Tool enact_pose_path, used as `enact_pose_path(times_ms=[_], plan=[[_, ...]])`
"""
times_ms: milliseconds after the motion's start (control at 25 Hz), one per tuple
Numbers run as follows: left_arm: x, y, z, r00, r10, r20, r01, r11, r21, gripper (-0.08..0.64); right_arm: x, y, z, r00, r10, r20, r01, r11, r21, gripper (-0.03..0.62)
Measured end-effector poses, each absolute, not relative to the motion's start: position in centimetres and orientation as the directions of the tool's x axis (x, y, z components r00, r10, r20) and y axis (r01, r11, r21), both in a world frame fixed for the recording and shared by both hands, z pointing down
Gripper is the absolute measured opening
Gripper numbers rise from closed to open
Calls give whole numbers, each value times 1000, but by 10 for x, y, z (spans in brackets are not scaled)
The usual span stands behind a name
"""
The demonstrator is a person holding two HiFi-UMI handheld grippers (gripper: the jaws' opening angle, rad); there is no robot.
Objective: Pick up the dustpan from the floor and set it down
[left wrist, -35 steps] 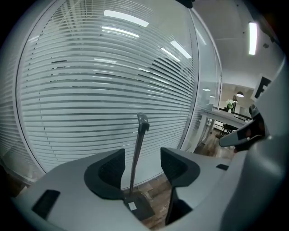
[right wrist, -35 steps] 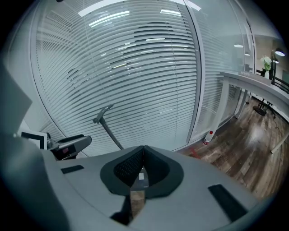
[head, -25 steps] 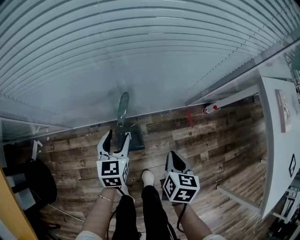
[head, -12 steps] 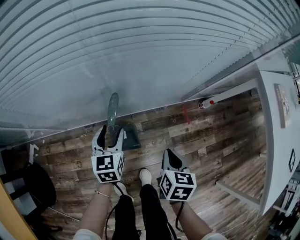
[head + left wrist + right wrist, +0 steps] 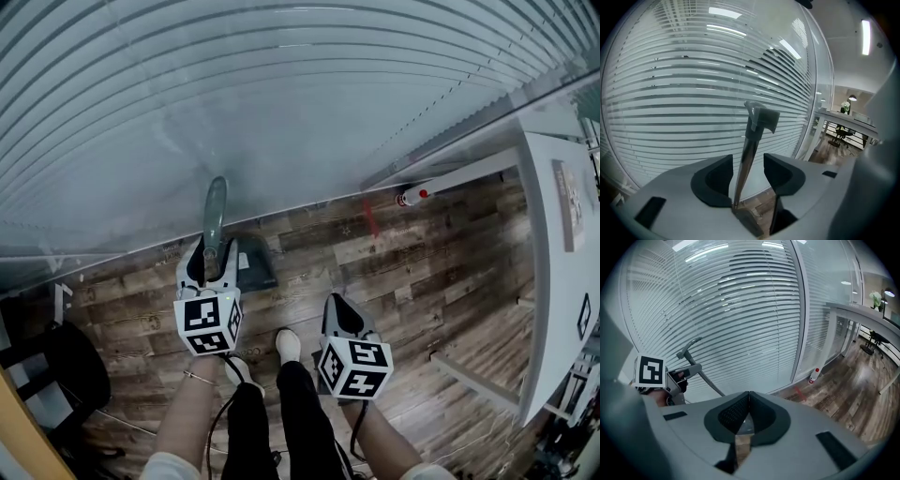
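A dark green dustpan [image 5: 253,268] stands on the wood floor against the glass wall, its long handle [image 5: 215,214] rising upright. My left gripper [image 5: 210,257] reaches around that handle. In the left gripper view the shaft [image 5: 749,149] runs up between the two dark pads [image 5: 711,180] with a gap on each side, and the jaws are closing. My right gripper [image 5: 343,316] hangs over the floor to the right, shut with nothing in it [image 5: 747,417]. The right gripper view also catches the left gripper [image 5: 670,379] at the handle [image 5: 702,374].
A glass wall with white blinds [image 5: 281,103] runs behind the dustpan. A white table [image 5: 562,262] stands at the right, with a red-capped bottle [image 5: 412,197] on the floor by its end. A black chair [image 5: 47,361] sits at the left. The person's shoe [image 5: 287,345] is between the grippers.
My left gripper has moved forward onto the dustpan's handle, which now stands between its jaws. The jaws have narrowed a little. The right gripper has stayed in place.
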State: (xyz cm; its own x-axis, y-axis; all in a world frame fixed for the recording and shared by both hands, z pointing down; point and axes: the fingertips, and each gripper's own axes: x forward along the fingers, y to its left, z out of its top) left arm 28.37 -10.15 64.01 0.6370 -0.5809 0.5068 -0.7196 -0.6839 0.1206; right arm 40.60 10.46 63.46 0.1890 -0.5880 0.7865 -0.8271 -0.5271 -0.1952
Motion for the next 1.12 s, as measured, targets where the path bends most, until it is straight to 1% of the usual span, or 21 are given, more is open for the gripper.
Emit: enact_pose_path(times_ms=[80, 240, 400, 600, 800, 1120], plan=[[285, -102, 640, 635, -584, 506, -721, -683, 116, 212, 407, 105, 635, 188, -586, 788, -826, -528, -196, 32], [285, -104, 637, 629, -599, 495, -729, -676, 107, 147, 409, 105, 637, 188, -586, 788, -826, -528, -195, 32], [287, -105, 632, 628, -606, 488, -733, -671, 111, 127, 412, 106, 638, 189, -584, 790, -826, -529, -193, 32], [287, -108, 633, 612, -615, 497, -742, -665, 91, 112, 414, 107, 638, 190, -583, 790, -823, -534, -196, 32], [283, -106, 633, 580, -634, 512, -751, -660, 33, 98, 416, 111, 638, 193, -583, 789, -818, -539, -198, 32], [272, -90, 625, 576, -640, 509, -746, -666, 5, 94, 417, 114, 634, 195, -590, 783, -820, -537, -200, 32]])
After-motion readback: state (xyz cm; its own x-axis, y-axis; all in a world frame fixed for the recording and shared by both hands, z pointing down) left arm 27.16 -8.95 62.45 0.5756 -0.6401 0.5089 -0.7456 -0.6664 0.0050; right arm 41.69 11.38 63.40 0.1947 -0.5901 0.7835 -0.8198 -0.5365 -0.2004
